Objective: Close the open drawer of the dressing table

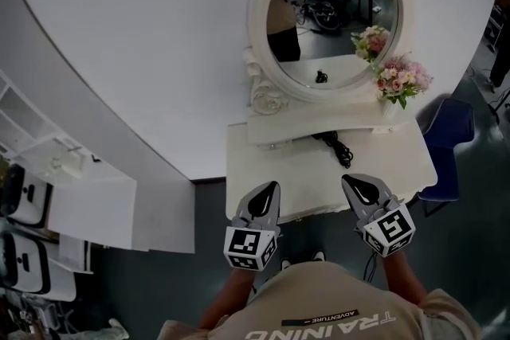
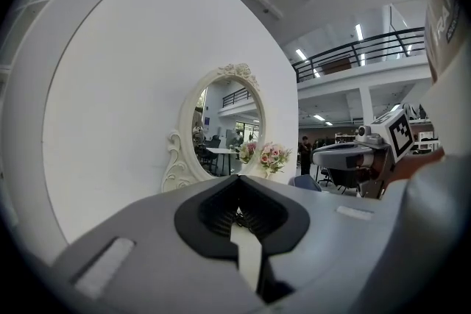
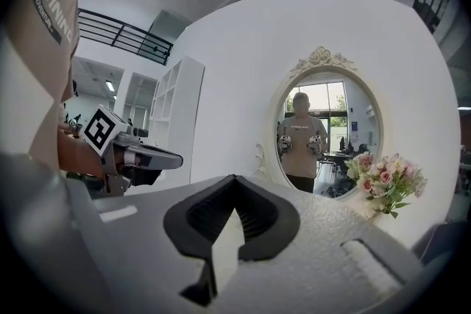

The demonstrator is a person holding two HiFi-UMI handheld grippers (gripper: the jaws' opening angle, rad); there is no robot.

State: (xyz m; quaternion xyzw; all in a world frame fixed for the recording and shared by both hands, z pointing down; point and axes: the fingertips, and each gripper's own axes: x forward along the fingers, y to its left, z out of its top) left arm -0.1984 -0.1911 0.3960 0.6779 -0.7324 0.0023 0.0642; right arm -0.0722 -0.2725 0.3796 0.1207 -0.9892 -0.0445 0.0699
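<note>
The white dressing table (image 1: 263,171) stands against a curved white wall, with an oval mirror (image 1: 331,16) above it. From above I see only its top and front edge; the drawer itself is hidden from me. My left gripper (image 1: 273,186) hovers over the table's front left edge, jaws together and empty. My right gripper (image 1: 346,179) hovers over the front right part, also closed on nothing. In the left gripper view the left gripper (image 2: 237,179) points toward the mirror (image 2: 221,121). In the right gripper view the right gripper (image 3: 234,180) does the same.
A black corded item (image 1: 336,146) lies on the tabletop near the mirror base. A pink flower bunch (image 1: 402,80) stands at the table's right rear. A blue chair (image 1: 446,131) sits right of the table. White shelving (image 1: 72,195) is at the left.
</note>
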